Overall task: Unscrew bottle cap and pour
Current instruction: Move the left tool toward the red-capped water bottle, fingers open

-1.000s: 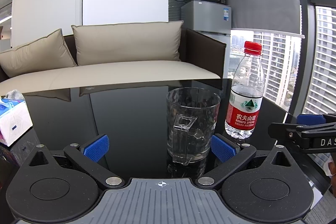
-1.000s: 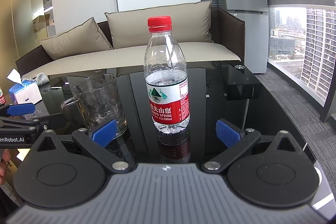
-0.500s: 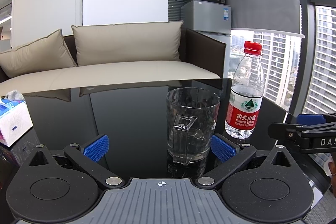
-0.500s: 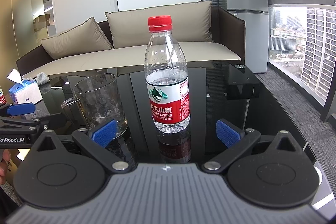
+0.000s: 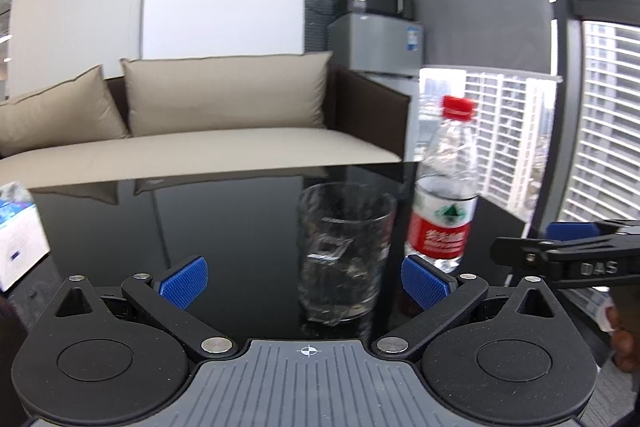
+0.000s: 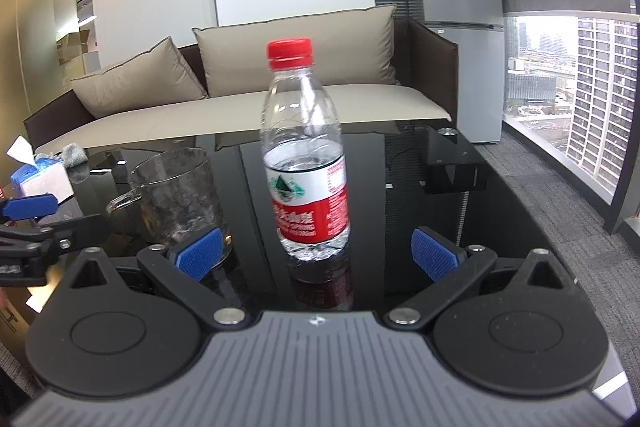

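My left tongs (image 5: 303,281) spread wide, empty, facing glass mug (image 5: 345,255). My right tongs (image 6: 316,254) wide too, facing bottle (image 6: 304,163), red cap (image 6: 290,53) on, upright on black tabletop (image 6: 420,227) beside mug.

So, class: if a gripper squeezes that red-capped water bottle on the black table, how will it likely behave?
The water bottle looks thin, clear plastic, so it probably dents under a hard squeeze. It appears only about half full, so likely light. Tall and narrow on the glossy table, it may slide or tip if pushed high.
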Demonstrator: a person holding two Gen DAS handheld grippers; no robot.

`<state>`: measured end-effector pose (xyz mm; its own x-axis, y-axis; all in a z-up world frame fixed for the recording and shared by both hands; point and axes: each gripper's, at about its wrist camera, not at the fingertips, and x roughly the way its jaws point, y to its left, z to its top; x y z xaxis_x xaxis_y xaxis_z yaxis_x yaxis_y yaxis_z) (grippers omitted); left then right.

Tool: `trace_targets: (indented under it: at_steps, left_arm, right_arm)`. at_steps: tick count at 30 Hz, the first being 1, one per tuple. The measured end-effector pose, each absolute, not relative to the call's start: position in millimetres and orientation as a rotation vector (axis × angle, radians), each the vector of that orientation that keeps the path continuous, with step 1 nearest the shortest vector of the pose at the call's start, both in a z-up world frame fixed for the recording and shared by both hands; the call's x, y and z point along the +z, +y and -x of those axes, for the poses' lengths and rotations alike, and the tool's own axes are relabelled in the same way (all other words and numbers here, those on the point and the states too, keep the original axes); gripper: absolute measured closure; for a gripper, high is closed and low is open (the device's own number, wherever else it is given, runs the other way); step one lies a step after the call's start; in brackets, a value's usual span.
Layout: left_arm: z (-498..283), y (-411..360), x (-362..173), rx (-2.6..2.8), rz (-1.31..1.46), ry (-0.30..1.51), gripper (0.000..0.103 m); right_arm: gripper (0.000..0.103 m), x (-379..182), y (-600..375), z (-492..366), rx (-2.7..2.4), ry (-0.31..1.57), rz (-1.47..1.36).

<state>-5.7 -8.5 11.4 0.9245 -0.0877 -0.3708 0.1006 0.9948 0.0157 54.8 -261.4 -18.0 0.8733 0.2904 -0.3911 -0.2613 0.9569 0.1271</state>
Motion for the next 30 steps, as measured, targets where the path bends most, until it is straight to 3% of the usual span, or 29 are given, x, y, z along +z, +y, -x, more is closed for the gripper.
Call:
trace_targets:
  at_steps: [14, 30]
  left_arm:
    - [8, -48, 30, -0.289, -0.043, 0.267, 0.001]
    - [-27, -95, 25, -0.380, -0.068, 0.282, 0.001]
  right_arm:
    - [0.000, -10, -297, -55, 0.181, 0.386, -0.078]
    - [0.000, -8, -332, -61, 0.126, 0.374, -0.075]
